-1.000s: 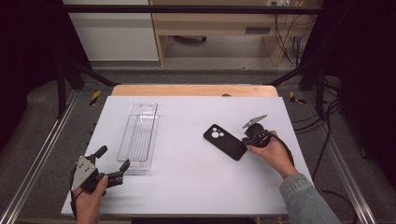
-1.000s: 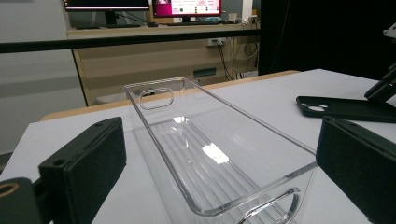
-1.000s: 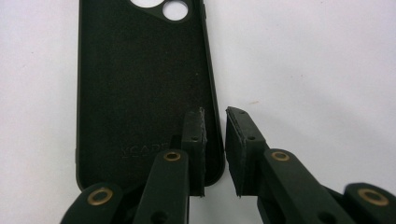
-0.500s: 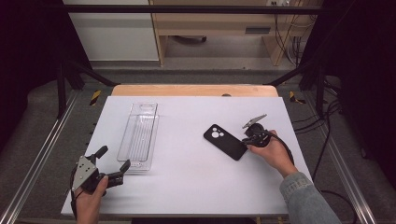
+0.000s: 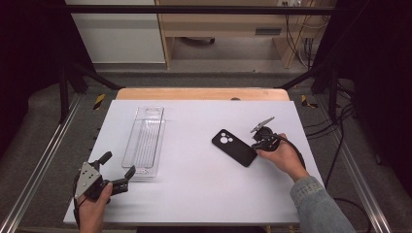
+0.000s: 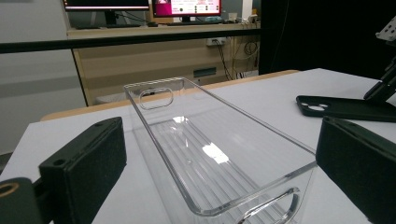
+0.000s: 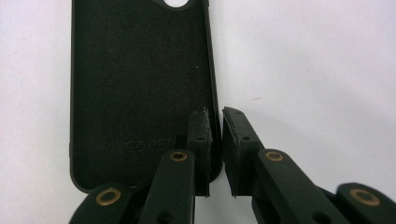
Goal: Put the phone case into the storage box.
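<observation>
- Our right gripper (image 7: pixel 215 140) pinches the black phone case's (image 5: pixel 234 147) side wall, one jaw inside, ready to lift it off the table (image 5: pixel 204 194).
- Our left gripper (image 5: pixel 118 170) waits spread wide at the clear bin's (image 5: pixel 144 141) near end, likely to steady it.

Counted from the table (image 5: pixel 204 194): one clear plastic tray (image 5: pixel 144 141), one black phone case (image 5: pixel 234 147) right of the tray, and two claws, one per hand.

Left gripper (image 5: pixel 116 170) low at the near left, jaws wide apart, right gripper (image 7: pixel 215 140) nearly closed, pointing down
</observation>
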`<state>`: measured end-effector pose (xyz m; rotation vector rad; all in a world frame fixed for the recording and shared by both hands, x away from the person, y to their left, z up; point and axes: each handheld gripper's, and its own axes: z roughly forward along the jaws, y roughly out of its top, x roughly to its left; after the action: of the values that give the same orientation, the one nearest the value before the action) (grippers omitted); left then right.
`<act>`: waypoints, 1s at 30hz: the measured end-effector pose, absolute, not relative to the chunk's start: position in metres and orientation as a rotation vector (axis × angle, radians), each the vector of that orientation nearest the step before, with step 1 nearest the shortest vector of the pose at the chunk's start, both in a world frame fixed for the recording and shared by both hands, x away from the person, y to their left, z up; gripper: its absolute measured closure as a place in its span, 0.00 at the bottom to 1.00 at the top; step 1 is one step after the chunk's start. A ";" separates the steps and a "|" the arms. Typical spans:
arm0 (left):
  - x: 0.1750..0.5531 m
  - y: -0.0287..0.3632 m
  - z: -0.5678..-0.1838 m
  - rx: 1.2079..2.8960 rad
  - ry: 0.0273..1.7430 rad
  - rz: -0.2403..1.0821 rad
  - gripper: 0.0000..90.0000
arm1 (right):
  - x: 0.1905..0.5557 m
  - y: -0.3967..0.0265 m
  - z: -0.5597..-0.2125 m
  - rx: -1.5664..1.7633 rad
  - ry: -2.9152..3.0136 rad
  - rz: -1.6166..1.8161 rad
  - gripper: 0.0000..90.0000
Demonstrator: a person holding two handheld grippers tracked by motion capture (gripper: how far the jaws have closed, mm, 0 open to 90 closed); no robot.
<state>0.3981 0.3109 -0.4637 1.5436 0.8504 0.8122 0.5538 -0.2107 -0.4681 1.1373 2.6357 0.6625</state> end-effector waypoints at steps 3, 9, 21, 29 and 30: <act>0.398 0.311 -0.464 1.545 0.850 0.814 0.01 | 0.555 -0.210 -0.467 1.164 2.643 0.651 0.90; 0.398 0.311 -0.464 1.547 0.850 0.816 0.01 | 0.557 -0.207 -0.466 1.133 2.668 0.622 0.92; 0.399 0.309 -0.464 1.560 0.847 0.826 0.02 | 0.558 -0.207 -0.466 1.048 2.685 0.591 0.98; 0.398 0.310 -0.464 1.560 0.854 0.833 0.02 | 0.544 -0.202 -0.461 1.008 2.617 0.633 0.99; 0.398 0.310 -0.464 1.559 0.854 0.833 0.02 | 0.540 -0.201 -0.460 1.006 2.600 0.641 0.99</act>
<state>0.3984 0.3104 -0.4637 1.5590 0.8535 0.8330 0.5401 -0.2013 -0.4598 1.0057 2.5998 0.6415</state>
